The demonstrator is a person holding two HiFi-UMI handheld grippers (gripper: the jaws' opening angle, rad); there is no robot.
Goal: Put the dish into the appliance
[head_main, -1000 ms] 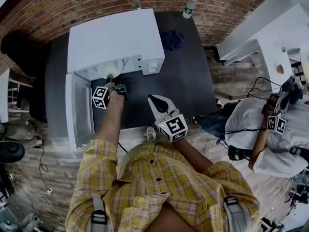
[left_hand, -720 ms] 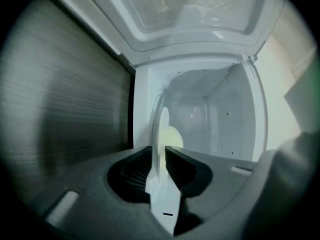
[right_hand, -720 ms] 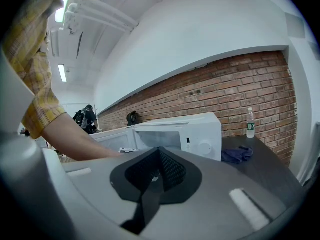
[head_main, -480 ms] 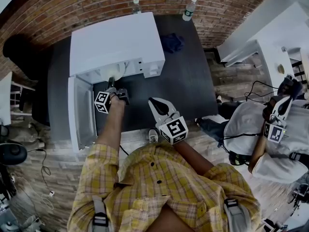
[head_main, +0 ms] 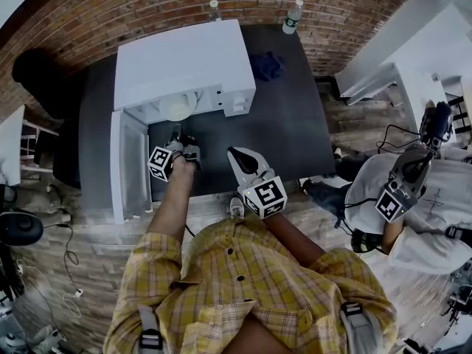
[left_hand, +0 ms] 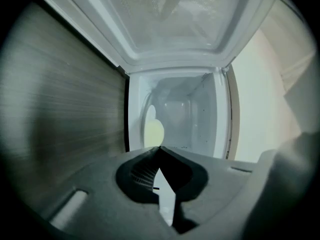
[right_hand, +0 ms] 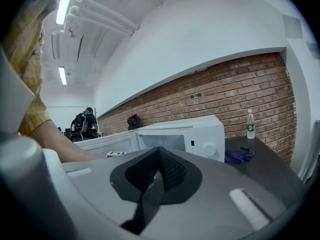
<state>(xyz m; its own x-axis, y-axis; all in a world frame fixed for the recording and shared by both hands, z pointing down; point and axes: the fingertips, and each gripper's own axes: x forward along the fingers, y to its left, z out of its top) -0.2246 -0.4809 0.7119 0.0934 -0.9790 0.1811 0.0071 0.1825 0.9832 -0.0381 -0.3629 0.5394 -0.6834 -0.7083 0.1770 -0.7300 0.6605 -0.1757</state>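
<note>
A white microwave [head_main: 184, 61] stands on the dark table [head_main: 295, 124], its door [head_main: 127, 164] swung open to the left. A pale round dish [head_main: 179, 108] lies inside the cavity; the left gripper view shows the dish [left_hand: 154, 132] at the cavity's left. My left gripper [head_main: 178, 134] hangs just in front of the opening, apart from the dish, its jaws closing fully together with nothing between them. In its own view the left gripper [left_hand: 160, 148] points into the cavity. My right gripper [head_main: 237, 153] is shut and empty over the table's front, right of the microwave.
Two water bottles [head_main: 293, 13] [head_main: 214, 7] stand at the table's back edge by the brick wall. A blue cloth [head_main: 264, 65] lies right of the microwave. Another person [head_main: 413, 198] sits at the right holding a gripper. The open door sticks out toward the table's front left.
My left gripper has drawn back from the microwave's opening toward me. The dish has stayed inside the cavity. My right gripper has barely moved.
</note>
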